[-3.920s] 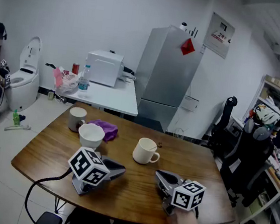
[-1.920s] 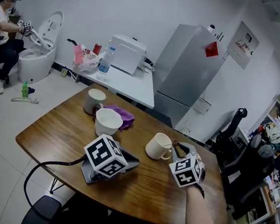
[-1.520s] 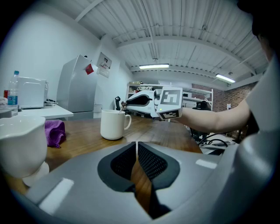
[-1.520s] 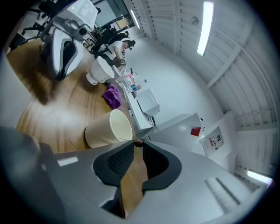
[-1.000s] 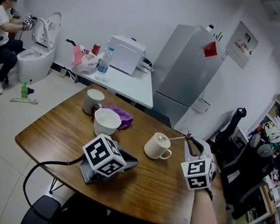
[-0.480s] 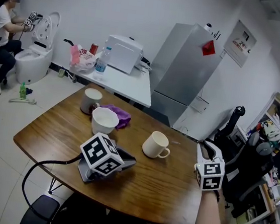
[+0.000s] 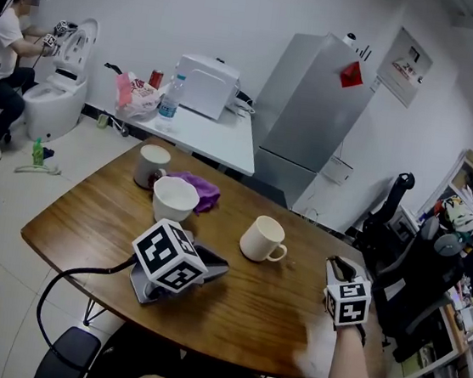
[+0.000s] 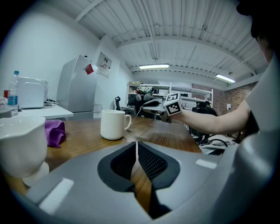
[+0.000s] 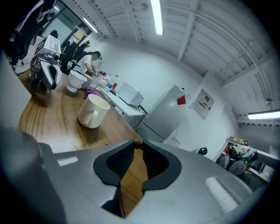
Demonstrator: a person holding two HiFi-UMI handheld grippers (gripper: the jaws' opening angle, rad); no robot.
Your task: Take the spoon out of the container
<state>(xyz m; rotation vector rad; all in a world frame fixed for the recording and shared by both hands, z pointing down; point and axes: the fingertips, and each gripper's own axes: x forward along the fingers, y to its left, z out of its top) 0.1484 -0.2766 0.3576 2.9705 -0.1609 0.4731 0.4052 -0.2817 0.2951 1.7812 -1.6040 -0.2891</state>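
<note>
Left gripper point(image 7: 217, 267) lies on the wooden table point(image 7: 256, 310), near front edge, cable trailing off the front. Its fingers are pressed together, only a thin slit between them, nothing in it.

Right gripper point(image 7: 336, 265) is held by the person's right hand above the table's right end, well apart from the mug. Fingers are nearly together, pinching the spoon point(image 8: 137, 114). In the right gripper view a small brown end sits between the tips. In the left gripper view the thin handle slants down from that gripper toward the mug.

The spoon is out of the mug, in the air to the right of its handle, not touching it. Can't tell whether its low end meets the tabletop.

White mug point(image 7: 258, 237) stands upright mid-table, handle toward the right gripper. White bowl point(image 7: 174, 198) stands to its left, just past the left gripper. Purple cloth point(image 7: 200, 190) is bunched just behind the bowl. A second white cup point(image 7: 150, 165) stands at the far left edge, beside the cloth.

Beyond: a white side table point(image 7: 221, 143) with a water bottle point(image 7: 171, 99) and a white box-shaped appliance point(image 7: 206, 86). A grey fridge point(image 7: 309, 120) stands against the wall. A black office chair point(image 7: 387, 219) is at right. Far left, a person point(image 7: 1, 48) sits by a white toilet point(image 7: 55, 97).
</note>
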